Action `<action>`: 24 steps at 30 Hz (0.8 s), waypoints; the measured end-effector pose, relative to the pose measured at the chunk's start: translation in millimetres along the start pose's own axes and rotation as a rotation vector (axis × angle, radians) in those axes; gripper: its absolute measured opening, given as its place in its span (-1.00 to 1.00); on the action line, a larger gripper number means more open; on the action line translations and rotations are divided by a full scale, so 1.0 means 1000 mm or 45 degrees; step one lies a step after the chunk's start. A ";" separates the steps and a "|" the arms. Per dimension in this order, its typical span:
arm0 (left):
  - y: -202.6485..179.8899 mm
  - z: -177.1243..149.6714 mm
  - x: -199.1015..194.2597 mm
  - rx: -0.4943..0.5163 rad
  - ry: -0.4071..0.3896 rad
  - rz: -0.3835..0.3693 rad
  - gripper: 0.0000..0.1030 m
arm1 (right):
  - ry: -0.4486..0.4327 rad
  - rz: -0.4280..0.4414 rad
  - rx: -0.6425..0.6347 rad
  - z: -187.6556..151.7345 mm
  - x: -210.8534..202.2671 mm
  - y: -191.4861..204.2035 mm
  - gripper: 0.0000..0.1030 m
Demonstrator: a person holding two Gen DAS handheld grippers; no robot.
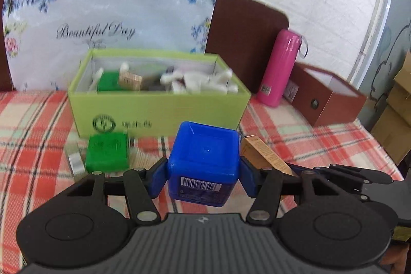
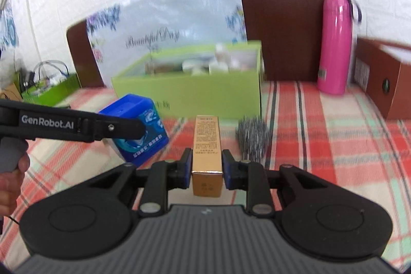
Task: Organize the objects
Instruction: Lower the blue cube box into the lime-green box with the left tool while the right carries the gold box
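My left gripper (image 1: pixel 204 176) is shut on a blue square jar (image 1: pixel 205 158), held above the plaid cloth in front of the light green box (image 1: pixel 159 109). The jar also shows in the right wrist view (image 2: pixel 138 130). My right gripper (image 2: pixel 207 168) is shut on a slim gold carton (image 2: pixel 207 145), which also shows in the left wrist view (image 1: pixel 264 153) just right of the jar. The green box (image 2: pixel 190 94) holds a green packet, a small tan box and several white items.
A green packet (image 1: pixel 108 152) and a small clear item (image 1: pixel 75 161) lie before the box. A pink flask (image 1: pixel 278 68) and a brown box (image 1: pixel 326 96) stand at the right. A spiky grey object (image 2: pixel 253 138) lies ahead of my right gripper. A floral bag (image 1: pixel 108 27) stands behind.
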State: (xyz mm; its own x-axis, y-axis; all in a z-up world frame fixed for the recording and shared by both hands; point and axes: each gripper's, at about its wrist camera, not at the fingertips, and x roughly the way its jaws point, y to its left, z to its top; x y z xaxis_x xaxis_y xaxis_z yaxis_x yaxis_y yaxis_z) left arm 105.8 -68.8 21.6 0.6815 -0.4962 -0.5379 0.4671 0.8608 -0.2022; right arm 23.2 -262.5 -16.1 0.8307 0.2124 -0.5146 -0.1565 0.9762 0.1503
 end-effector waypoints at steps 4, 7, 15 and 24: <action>0.001 0.034 -0.007 -0.006 -0.087 -0.031 0.18 | -0.090 0.012 -0.023 0.030 -0.004 -0.002 -0.55; 0.003 0.058 -0.005 -0.005 -0.149 -0.025 0.18 | -0.148 -0.008 -0.065 0.054 0.000 -0.001 -0.55; 0.016 0.110 0.039 -0.074 -0.193 -0.011 0.16 | -0.222 -0.090 -0.131 0.106 0.047 -0.006 -0.55; 0.034 0.128 0.106 -0.120 -0.124 -0.002 0.16 | -0.176 -0.191 -0.152 0.124 0.120 -0.020 -0.55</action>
State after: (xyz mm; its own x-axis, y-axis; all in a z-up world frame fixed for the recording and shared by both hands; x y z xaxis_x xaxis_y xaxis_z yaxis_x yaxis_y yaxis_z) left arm 266.2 -107.3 62.6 0.7345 -0.5020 -0.4567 0.4161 0.8647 -0.2814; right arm 192.1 -261.7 23.5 0.9135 0.0641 -0.4018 -0.0806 0.9965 -0.0242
